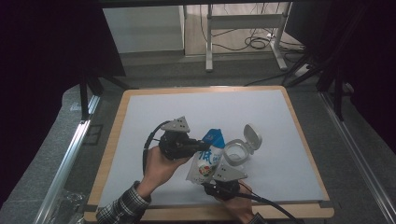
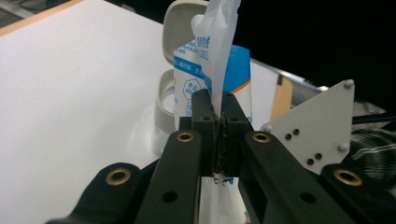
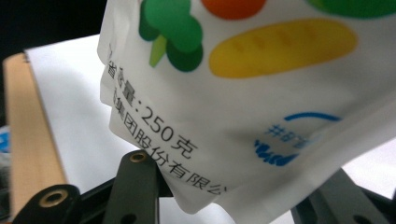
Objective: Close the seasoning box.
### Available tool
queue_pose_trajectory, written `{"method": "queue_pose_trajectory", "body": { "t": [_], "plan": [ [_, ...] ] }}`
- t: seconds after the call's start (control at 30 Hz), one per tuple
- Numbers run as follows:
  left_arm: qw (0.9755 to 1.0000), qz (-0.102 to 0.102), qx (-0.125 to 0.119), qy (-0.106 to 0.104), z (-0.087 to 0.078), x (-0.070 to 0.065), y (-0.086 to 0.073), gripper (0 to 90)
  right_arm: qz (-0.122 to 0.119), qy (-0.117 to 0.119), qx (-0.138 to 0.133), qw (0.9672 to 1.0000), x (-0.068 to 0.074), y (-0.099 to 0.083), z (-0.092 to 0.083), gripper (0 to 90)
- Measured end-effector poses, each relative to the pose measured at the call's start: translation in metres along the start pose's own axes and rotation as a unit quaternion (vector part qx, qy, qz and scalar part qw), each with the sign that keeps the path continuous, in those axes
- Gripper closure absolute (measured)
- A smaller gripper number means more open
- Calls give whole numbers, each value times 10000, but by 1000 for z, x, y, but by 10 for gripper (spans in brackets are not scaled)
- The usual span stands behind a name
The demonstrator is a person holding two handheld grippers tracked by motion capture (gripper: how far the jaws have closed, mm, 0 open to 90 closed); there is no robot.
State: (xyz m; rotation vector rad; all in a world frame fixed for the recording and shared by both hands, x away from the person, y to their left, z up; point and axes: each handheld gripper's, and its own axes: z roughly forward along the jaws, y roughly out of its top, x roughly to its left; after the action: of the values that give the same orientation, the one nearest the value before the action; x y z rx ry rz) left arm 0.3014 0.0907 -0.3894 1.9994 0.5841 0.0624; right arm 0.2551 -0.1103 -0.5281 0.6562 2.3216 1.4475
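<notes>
High view: you hold the white plastic pouch with blue top band and printed vegetables [image 1: 208, 158] lifted off the white desk top [image 1: 154, 112], near the front edge and a little right of centre, tilted so its upper end leans toward the clear round jar with an open grey flip lid [image 1: 236, 156] just beside it on the right.

Left gripper [image 1: 198, 145]: jaws pinched tight on the pouch's thin side seam; in the left gripper view the film rises straight out between the two black pads [image 2: 205, 116]. Right gripper [image 1: 219, 179]: jaws part-way closed around the pouch's lower end; the right gripper view shows the bottom corner of the pouch [image 3: 243, 116] sitting between them, but pad contact is hidden, so you cannot confirm a firm grip there.

Status, judged: pouch picked up and brought to the jar, lid already open. Whether the pouch top is torn open cannot be told. Nothing is visibly pouring yet. Left: tip contents into the jar, set the pouch down.
</notes>
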Motion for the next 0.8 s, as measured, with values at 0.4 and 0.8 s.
{"method": "queue_pose_trajectory", "body": {
  "t": [0.4,0.8],
  "plan": [
    [9999,66,129,81,16,-1,8,884,205,211,129,9995,-7,-2,-6,578],
    [9993,177,290,139,30,-2,15,884,286,370,177,9987,-10,-5,-8,578]
  ]
}}
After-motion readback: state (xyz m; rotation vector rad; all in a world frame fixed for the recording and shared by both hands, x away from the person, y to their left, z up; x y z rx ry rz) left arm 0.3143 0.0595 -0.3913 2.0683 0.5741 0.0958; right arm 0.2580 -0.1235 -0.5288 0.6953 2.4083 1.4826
